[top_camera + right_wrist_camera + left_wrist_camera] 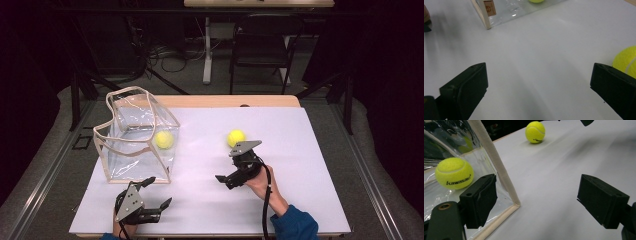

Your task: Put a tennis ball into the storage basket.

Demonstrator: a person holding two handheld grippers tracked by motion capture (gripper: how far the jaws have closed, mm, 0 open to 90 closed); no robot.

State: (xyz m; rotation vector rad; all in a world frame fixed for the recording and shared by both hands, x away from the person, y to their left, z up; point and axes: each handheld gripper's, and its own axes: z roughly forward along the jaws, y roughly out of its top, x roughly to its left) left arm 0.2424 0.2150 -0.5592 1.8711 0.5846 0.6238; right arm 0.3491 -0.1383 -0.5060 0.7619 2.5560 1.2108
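A clear plastic bag (131,131) with beige trim stands open at the left of the white table cover (300,200). One yellow tennis ball (164,139) lies inside it, low against its right wall. A second tennis ball (236,137) rests on the cover near the middle. My left gripper (157,192) is open just in front of the bag's near right corner (499,172), its left jaw against the bag wall, with the bagged ball (454,173) behind that wall. My right gripper (231,167) is open and empty, just in front of the loose ball (625,61), which lies behind its right jaw.
The loose ball (535,132) lies far ahead in the left gripper view. A black chair (262,45), a white table leg (207,50) and floor cables (170,55) lie beyond the table's far edge. Bare cover stretches to the right and front.
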